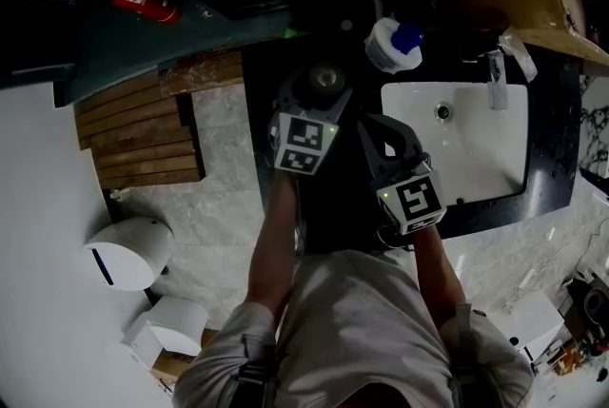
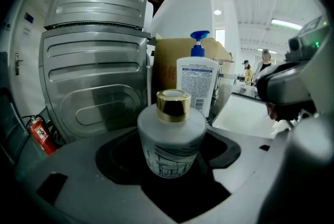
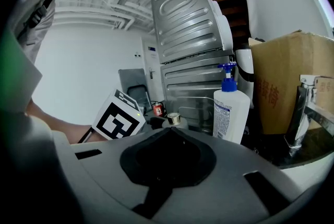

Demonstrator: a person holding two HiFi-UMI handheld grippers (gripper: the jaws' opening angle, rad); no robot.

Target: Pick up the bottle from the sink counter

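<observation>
A squat frosted white bottle (image 2: 172, 139) with a gold cap stands upright on the dark sink counter (image 1: 324, 206). My left gripper (image 2: 170, 168) is open and straddles it, with a gap showing on each side of the glass. From the head view the bottle (image 1: 326, 78) sits just beyond the left gripper (image 1: 319, 94). My right gripper (image 1: 381, 126) hovers over the counter to the right, shut with nothing held. In the right gripper view its jaws (image 3: 169, 131) meet, and the gold-capped bottle (image 3: 174, 119) peeks over them beside the left gripper's marker cube (image 3: 117, 119).
A white pump bottle (image 1: 393, 45) with a blue top stands behind, left of the white sink (image 1: 485, 159) and its faucet (image 1: 497, 78). A cardboard box (image 3: 284, 77) and a ribbed metal appliance (image 2: 94, 82) back the counter. A fire extinguisher (image 1: 143, 0) lies far left.
</observation>
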